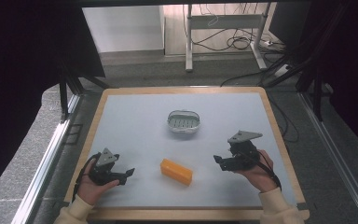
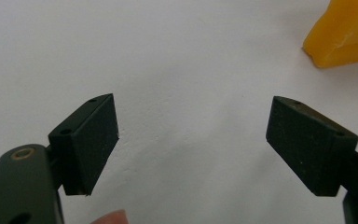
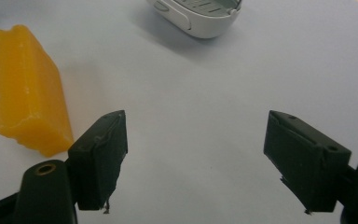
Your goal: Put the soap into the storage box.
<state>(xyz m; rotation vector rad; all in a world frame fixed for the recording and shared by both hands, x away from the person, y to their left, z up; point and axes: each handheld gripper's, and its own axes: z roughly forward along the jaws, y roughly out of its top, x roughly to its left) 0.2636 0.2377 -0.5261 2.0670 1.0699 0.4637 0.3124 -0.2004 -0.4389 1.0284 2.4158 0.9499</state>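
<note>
Left gripper (image 1: 129, 173): black two-jaw tool, jaws spread wide, nothing between them; low over the near left of the table, aimed right toward the bar.
Right gripper (image 1: 217, 160): black two-jaw tool, jaws spread wide, holding nothing; near right of the table, aimed left.
Hands: each grips its tool from below, cream sleeves at the near edge.
Yellow-orange rectangular soap-like bar (image 1: 176, 171): lies flat between the grippers, touched by neither; long axis runs from far left to near right.
White oval slotted dish (image 1: 183, 121): beyond the bar, at the table's centre.
Pale blue table top with wooden rim (image 1: 135, 116): bears all items.
Writing: none legible.
</note>
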